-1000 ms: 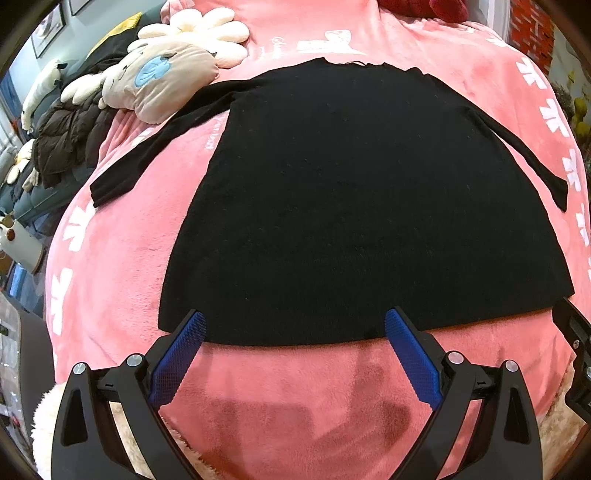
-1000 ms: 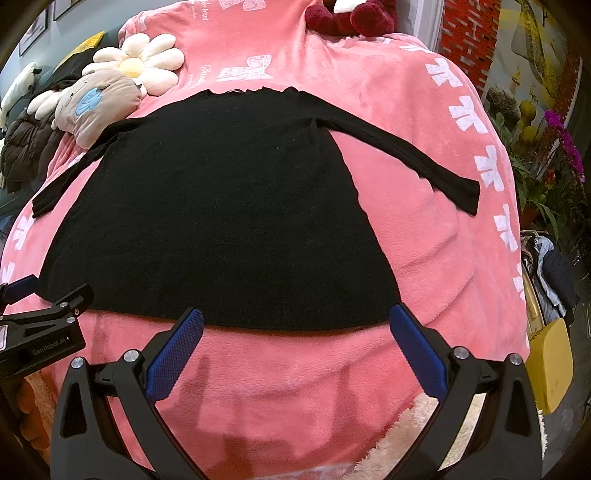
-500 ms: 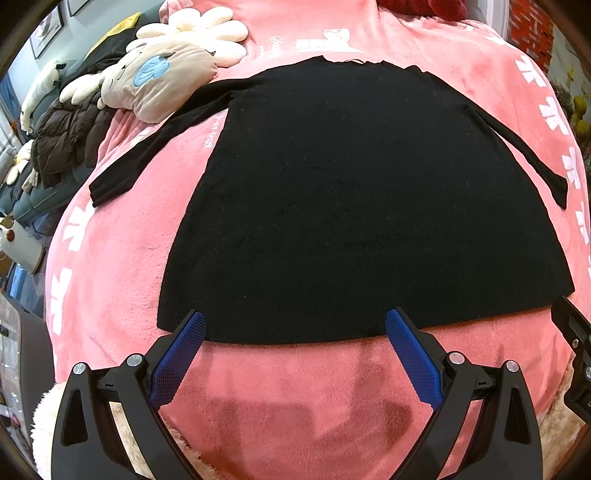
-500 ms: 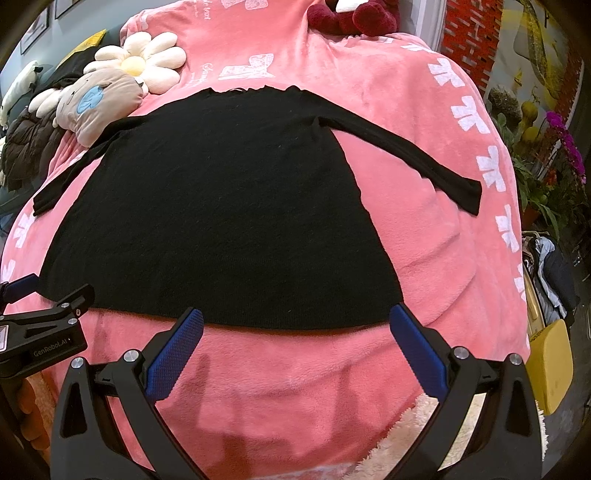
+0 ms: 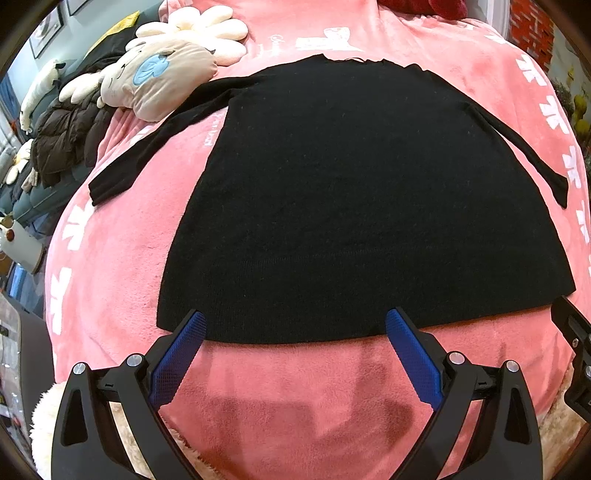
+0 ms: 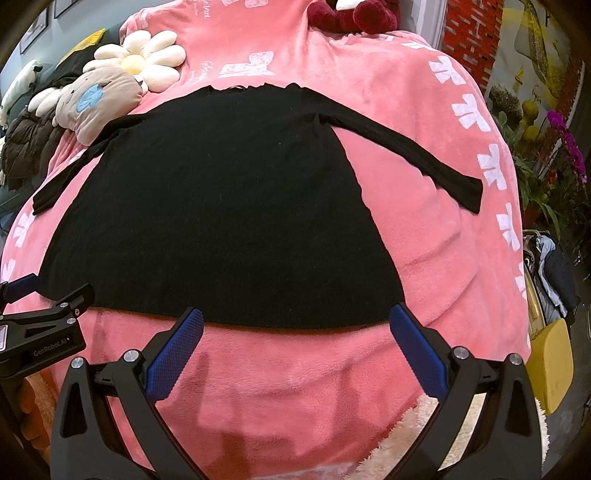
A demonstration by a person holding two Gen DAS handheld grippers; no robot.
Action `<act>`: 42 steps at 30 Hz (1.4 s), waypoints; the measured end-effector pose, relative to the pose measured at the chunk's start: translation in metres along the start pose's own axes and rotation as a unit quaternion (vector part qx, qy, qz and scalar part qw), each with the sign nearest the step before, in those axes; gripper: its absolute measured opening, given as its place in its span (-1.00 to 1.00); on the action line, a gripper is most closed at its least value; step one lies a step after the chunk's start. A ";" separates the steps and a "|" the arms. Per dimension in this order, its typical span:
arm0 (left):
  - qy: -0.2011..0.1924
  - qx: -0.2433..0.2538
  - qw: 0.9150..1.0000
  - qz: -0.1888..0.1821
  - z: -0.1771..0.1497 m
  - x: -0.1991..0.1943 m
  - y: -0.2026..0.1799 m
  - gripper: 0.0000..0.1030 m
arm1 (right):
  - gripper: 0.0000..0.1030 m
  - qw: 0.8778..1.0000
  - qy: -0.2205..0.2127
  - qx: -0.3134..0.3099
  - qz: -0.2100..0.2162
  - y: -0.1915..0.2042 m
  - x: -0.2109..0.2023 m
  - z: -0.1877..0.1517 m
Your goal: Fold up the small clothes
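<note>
A black long-sleeved knit top (image 5: 351, 192) lies flat on a pink fleece blanket (image 5: 110, 277), hem toward me, both sleeves spread out to the sides. It also shows in the right wrist view (image 6: 229, 214). My left gripper (image 5: 295, 325) is open and empty, its blue fingertips just at the hem near the left bottom corner. My right gripper (image 6: 295, 321) is open and empty, its fingertips at the hem near the right bottom corner. The left gripper (image 6: 37, 314) shows at the left edge of the right wrist view.
Plush toys (image 5: 162, 77) and a flower cushion (image 6: 144, 62) lie at the far left by the left sleeve. A dark jacket (image 5: 62, 140) is beside them. A red plush (image 6: 354, 14) is at the far end. A yellow bag (image 6: 550, 365) and plants (image 6: 546, 158) stand to the right.
Both grippers have crept slightly toward the hem. The top has not moved.
</note>
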State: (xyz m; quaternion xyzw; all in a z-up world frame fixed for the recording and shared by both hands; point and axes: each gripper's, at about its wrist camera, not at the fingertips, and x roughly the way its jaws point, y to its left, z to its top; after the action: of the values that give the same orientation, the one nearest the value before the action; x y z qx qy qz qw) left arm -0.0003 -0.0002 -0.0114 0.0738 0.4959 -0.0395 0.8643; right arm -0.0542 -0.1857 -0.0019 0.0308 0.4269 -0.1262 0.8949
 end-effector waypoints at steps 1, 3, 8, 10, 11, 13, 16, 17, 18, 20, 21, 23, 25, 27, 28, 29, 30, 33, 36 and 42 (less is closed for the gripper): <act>0.000 0.000 1.000 0.002 0.000 0.000 0.000 0.86 | 0.91 1.000 0.001 0.000 0.000 0.001 0.000 -0.001; 0.001 0.000 1.000 0.000 0.000 0.000 0.000 0.86 | 0.91 1.000 0.001 0.000 0.000 0.000 0.000 0.000; 0.002 0.002 1.000 0.000 0.000 0.001 -0.001 0.86 | 0.91 1.000 0.004 0.001 0.002 -0.001 0.002 -0.001; 0.003 0.002 1.000 0.001 0.000 0.001 -0.001 0.86 | 0.91 1.000 0.005 0.003 0.003 0.000 0.003 -0.001; 0.003 0.002 1.000 0.000 0.000 0.002 -0.001 0.86 | 0.91 1.000 0.005 0.003 0.004 -0.001 0.003 -0.001; 0.004 0.003 1.000 0.000 0.000 0.002 -0.001 0.86 | 0.91 1.000 0.006 0.004 0.005 -0.002 0.004 -0.001; 0.005 0.003 1.000 0.001 0.000 0.003 -0.001 0.86 | 0.91 1.000 0.008 0.005 0.006 -0.003 0.004 0.000; 0.005 0.003 1.000 0.000 0.000 0.003 -0.001 0.86 | 0.91 1.000 0.007 0.006 0.007 -0.004 0.004 0.001; 0.006 0.004 1.000 0.000 -0.001 0.004 -0.001 0.86 | 0.91 1.000 0.007 0.007 0.008 -0.003 0.004 0.001; 0.007 0.005 1.000 0.001 -0.001 0.004 -0.001 0.86 | 0.91 1.000 0.006 0.009 0.010 -0.005 0.004 0.001; 0.008 0.006 1.000 0.002 -0.001 0.005 -0.002 0.86 | 0.91 1.000 0.007 0.010 0.010 -0.005 0.005 0.001; 0.009 0.006 1.000 0.001 -0.001 0.005 -0.002 0.86 | 0.91 1.000 0.009 0.014 0.011 -0.006 0.005 0.001; 0.009 0.007 1.000 0.001 -0.002 0.005 -0.003 0.86 | 0.91 1.000 0.010 0.018 0.013 -0.008 0.006 0.001; 0.010 0.010 1.000 0.001 -0.002 0.006 -0.004 0.86 | 0.91 1.000 0.013 0.019 0.012 -0.009 0.006 0.002; 0.010 0.011 1.000 0.001 -0.002 0.006 -0.004 0.86 | 0.91 1.000 0.015 0.018 0.007 -0.009 0.006 0.003; 0.010 0.011 1.000 0.000 -0.003 0.005 -0.004 0.86 | 0.91 1.000 0.018 0.019 0.004 -0.011 0.006 0.006; 0.008 0.011 1.000 -0.002 -0.003 0.004 -0.003 0.86 | 0.91 1.000 0.021 0.022 0.004 -0.014 0.006 0.009; 0.004 0.010 1.000 -0.015 -0.002 -0.001 0.000 0.86 | 0.91 0.999 0.007 0.047 -0.012 -0.041 0.005 0.030; 0.006 0.006 1.000 -0.024 0.000 -0.002 0.003 0.87 | 0.91 0.994 -0.001 0.099 -0.035 -0.094 0.017 0.062; 0.021 0.004 1.000 -0.023 0.003 0.004 0.000 0.87 | 0.91 0.969 -0.012 0.242 -0.050 -0.239 0.075 0.096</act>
State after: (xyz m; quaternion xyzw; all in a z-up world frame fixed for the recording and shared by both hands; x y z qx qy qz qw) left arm 0.0046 -0.0008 -0.0131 0.0669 0.5151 -0.0595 0.8524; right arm 0.0038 -0.4470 0.0132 0.2236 0.3734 -0.2708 0.8586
